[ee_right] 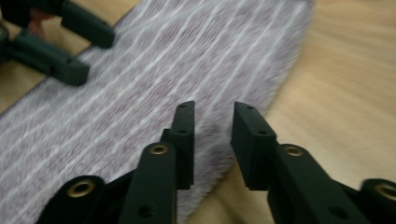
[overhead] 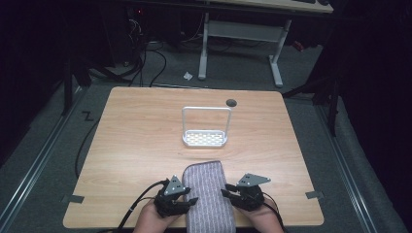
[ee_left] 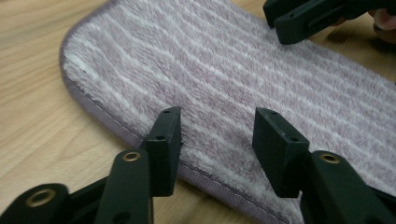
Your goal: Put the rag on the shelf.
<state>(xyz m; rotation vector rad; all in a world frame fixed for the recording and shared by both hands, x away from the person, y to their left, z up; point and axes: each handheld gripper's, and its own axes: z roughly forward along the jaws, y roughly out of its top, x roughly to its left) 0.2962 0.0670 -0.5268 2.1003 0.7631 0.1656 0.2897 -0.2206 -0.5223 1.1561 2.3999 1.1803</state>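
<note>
Grippers sit at the near edge of the counter (overhead: pixel 126 141), one on each side of a striped purple-grey towel (overhead: pixel 209 194). The left gripper (overhead: pixel 187 200) has its jaws spread, hovering over the towel's long hemmed edge (ee_left: pixel 140 140), apart from the pile as far as I can tell. The right gripper (overhead: pixel 227 192) is parted by a narrower gap, its jaws over the opposite edge where the cloth curves round to its far end; nothing is pinched between them. The towel lies flat, its long axis running from the person's side straight away toward the far side of the counter, its rounded end pointing at a white wire-framed rack (overhead: pixel 205 127) standing near the counter's middle. Its pale stripes run across its width. No label or writing can be read on it.
</note>
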